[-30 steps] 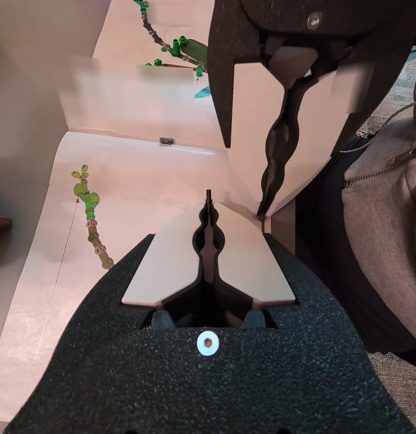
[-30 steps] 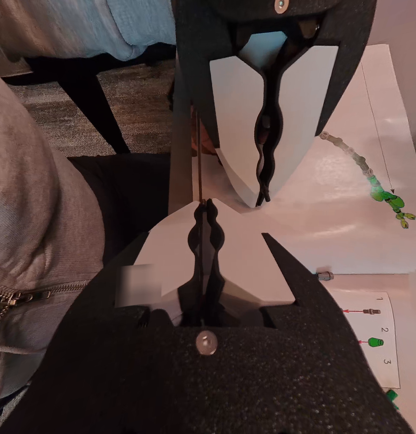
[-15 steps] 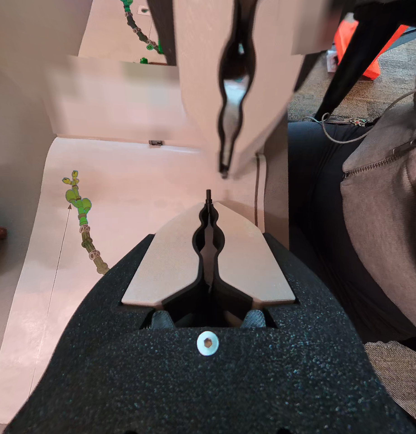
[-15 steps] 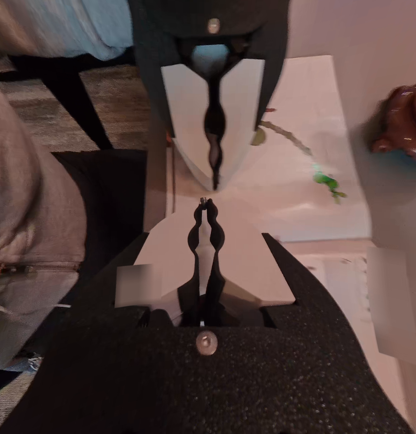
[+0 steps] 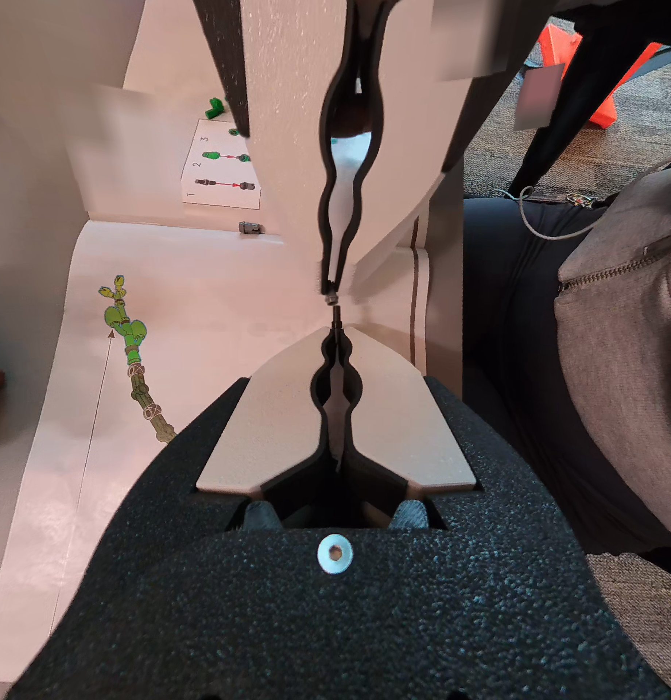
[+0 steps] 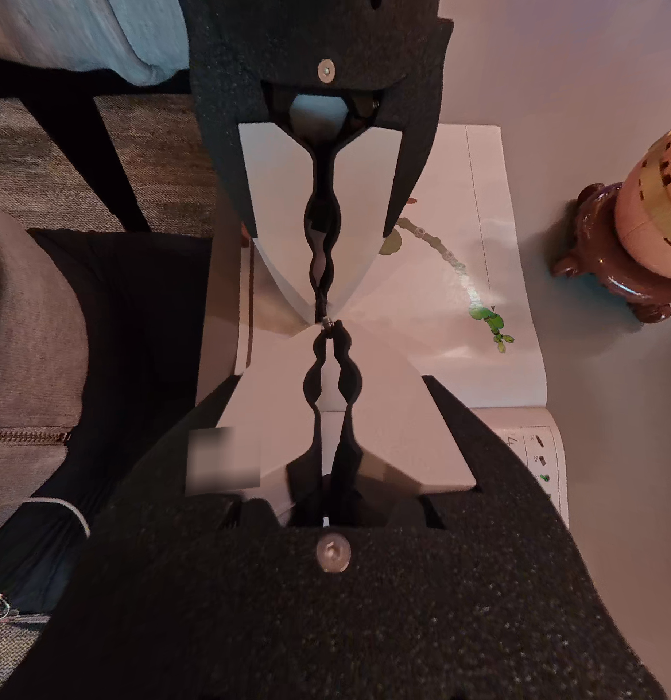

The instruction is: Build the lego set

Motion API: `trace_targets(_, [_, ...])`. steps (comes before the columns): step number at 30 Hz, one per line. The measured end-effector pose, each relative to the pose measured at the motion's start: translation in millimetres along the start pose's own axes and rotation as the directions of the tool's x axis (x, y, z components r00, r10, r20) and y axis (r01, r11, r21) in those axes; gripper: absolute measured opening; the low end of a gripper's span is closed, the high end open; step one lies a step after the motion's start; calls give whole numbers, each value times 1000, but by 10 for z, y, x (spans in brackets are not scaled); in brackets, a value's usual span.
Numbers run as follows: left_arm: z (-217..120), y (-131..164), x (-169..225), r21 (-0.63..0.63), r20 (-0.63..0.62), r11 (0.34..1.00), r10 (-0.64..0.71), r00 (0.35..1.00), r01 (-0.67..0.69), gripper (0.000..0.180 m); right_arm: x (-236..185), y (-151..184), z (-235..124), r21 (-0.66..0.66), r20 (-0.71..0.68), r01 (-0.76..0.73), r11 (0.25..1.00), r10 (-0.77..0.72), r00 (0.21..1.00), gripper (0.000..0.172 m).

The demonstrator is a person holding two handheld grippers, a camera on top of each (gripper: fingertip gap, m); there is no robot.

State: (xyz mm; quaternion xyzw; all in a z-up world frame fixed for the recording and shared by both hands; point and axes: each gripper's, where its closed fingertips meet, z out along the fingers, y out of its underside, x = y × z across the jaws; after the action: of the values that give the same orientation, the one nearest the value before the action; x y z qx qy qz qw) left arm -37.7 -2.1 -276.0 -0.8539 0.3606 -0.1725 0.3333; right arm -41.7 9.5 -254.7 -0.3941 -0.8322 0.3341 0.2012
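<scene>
My left gripper (image 5: 336, 334) is shut on a thin black pin (image 5: 336, 317) that sticks out past its fingertips. My right gripper (image 5: 330, 285) comes down from the top of the left wrist view, shut on a small grey connector piece (image 5: 331, 299). The grey piece's open end faces the pin's tip, almost touching it. In the right wrist view my right gripper (image 6: 329, 330) pinches the grey piece (image 6: 327, 324) at its tips, and the left gripper (image 6: 321, 311) meets it tip to tip from above. Both are held above an open instruction booklet (image 5: 212, 303).
The booklet shows a green plant drawing (image 5: 126, 333) and a step diagram (image 5: 222, 166). A small grey part (image 5: 249, 227) lies at its fold, green parts (image 5: 214, 107) beyond. A brown pot-like model (image 6: 622, 272) stands to the right. A person's grey jacket (image 5: 622, 341) is close. The grippers are tip to tip, or close to it. My right tips are roughly 9 centimetres from the green plant drawing (image 5: 126, 333). It is also in sight in the right wrist view (image 6: 477, 310).
My right gripper swung round from an angle to point straight at my left gripper. The grey piece came up close to the pin's tip. The left gripper kept its hold and barely moved.
</scene>
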Motion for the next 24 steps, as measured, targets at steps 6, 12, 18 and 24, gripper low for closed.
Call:
trace_targets(6, [3,-5,3,-6,5,1000,-27,1000,27,0,-15,-12,-6,10,-1,-1,1000,1,1000,3])
trace_targets(12, [3,-1,7,-11,14,999,-50,999,51,0,3,-14,-13,13,-14,-3,1000,4,1000,3])
trace_targets(18, [5,-5,6,-27,26,995,-91,995,92,0,10,-8,-1,-8,-34,4,1000,-5,999,3])
trace_targets(24, [5,2,2,-56,56,993,-104,993,107,0,24,-18,-12,-36,-52,22,999,-24,998,3])
